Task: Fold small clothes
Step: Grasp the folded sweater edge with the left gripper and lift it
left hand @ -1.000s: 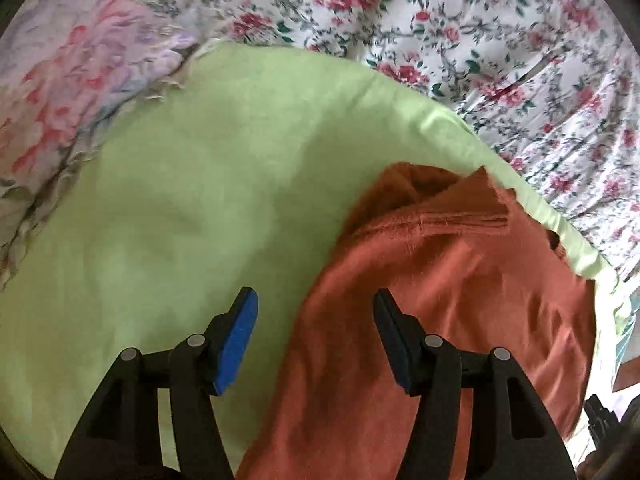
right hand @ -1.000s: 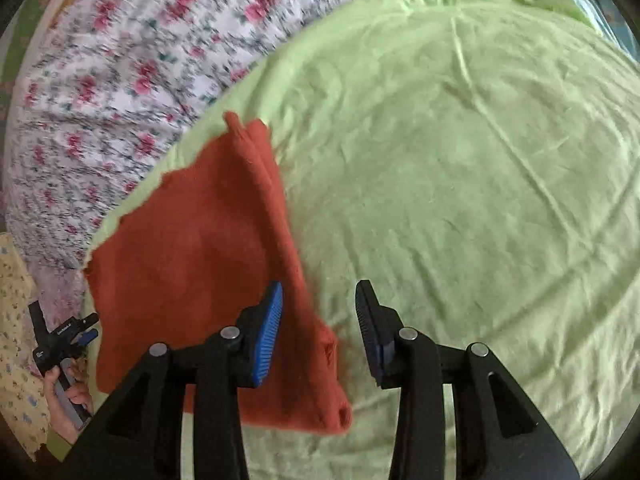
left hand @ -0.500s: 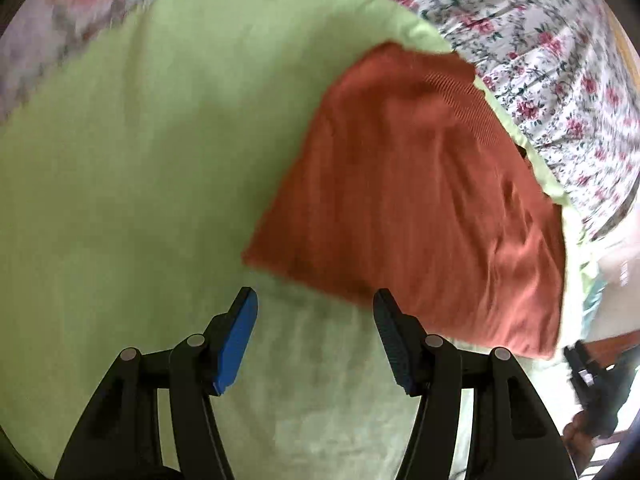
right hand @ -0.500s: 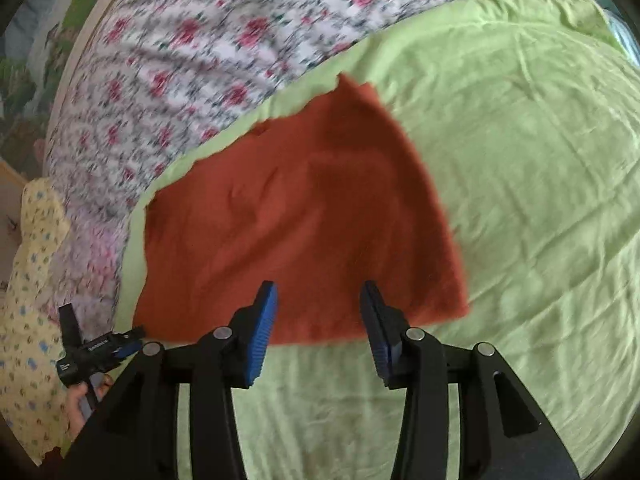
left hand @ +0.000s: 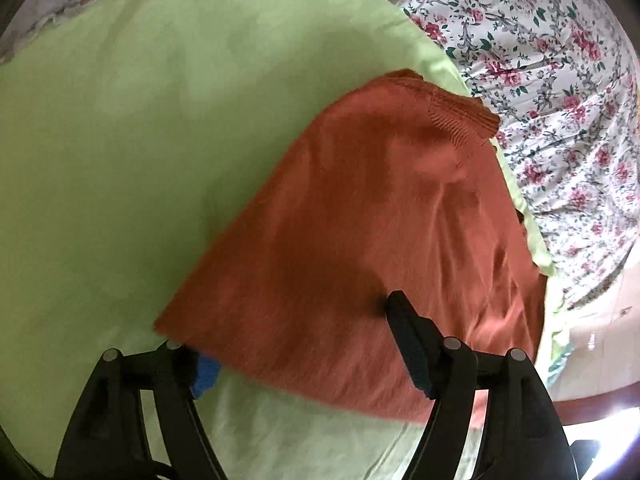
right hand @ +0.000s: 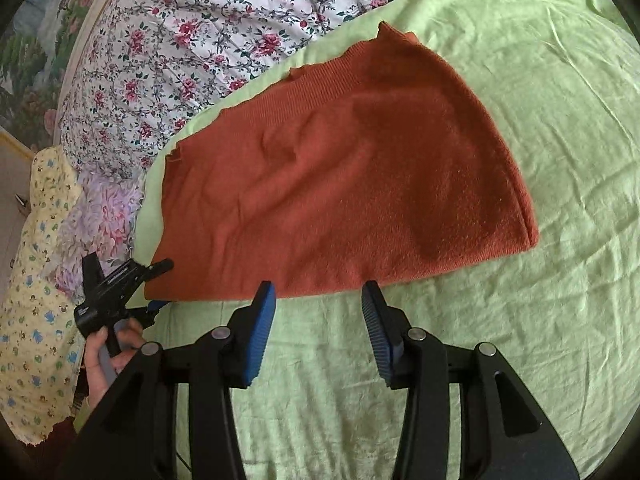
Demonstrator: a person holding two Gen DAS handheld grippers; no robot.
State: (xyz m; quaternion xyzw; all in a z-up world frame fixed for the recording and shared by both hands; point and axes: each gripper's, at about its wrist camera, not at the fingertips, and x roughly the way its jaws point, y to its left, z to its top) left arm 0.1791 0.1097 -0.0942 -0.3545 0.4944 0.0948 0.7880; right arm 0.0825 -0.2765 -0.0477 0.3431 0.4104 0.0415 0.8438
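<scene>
**Orange Sweater on the Green Sheet**

Left wrist view: the left tool (left hand: 298, 338) is wide apart, one finger under the near edge of the orange sweater (left hand: 368, 240), one on top. The sweater lies on the green sheet (left hand: 120, 140).

Right wrist view: the right tool (right hand: 318, 304) is wide apart, just beside the sweater's near edge. A flowered blanket (right hand: 180, 40) lies behind.

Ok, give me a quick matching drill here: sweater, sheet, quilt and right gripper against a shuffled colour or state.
Things:
1. sweater
2. sheet
3. quilt
4. right gripper

Colour or state:
a. floral print
b. open, at the sweater's near edge
c. rust orange
d. light green

Pairs: 1-c, 2-d, 3-a, 4-b
</scene>
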